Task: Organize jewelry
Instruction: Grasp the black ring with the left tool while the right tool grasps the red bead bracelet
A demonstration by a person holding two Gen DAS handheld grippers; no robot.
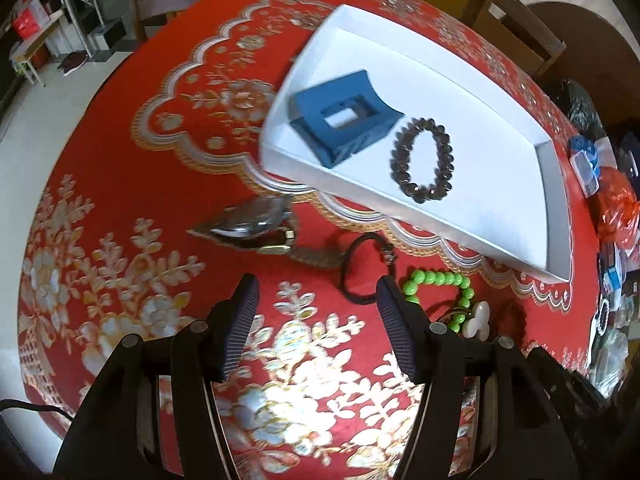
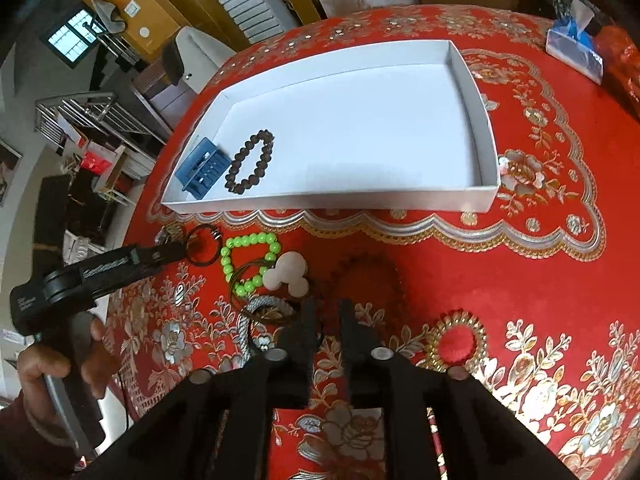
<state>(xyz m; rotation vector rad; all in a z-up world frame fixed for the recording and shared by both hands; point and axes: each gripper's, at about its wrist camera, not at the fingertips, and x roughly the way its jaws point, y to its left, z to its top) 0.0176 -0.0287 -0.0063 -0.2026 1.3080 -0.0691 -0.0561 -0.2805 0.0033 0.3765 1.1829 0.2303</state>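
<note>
**Two pieces in the tray, the rest out on the cloth**

Over the red tablecloth with gold and silver flowers (image 1: 120, 184) now, in both views. Left gripper (image 1: 316, 296) spread wide, nothing between its ribbed pads (image 1: 240, 320), poised over the cloth just short of the loose pile. Seen from the right wrist camera as a black handle in a hand (image 2: 60, 364), tips reaching to the thin black cord loop (image 2: 204, 248).

Right gripper (image 2: 326, 312) with only a narrow gap between its fingers, nothing in it (bare cloth showing through), sitting just behind the pile.

In the shallow white rectangular tray (image 2: 476, 120): blue plastic claw hair clip (image 1: 344, 118) tucked at one end wall, dark brown beaded bracelet (image 1: 424, 160) right beside it, apart by a sliver. Rest of the tray floor bare and white.

Outside, along the tray's near long side: metal wristwatch with a gold-toned clasp (image 1: 256, 226), then the black cord loop, then the bright green beaded bracelet (image 2: 248, 260), then a white rounded three-lobed charm (image 2: 290, 274) touching the green beads. Grey braided cord (image 2: 256, 312) lying nearest the right fingers. Blue-and-white packet (image 2: 576, 48) out by the far table edge.
</note>
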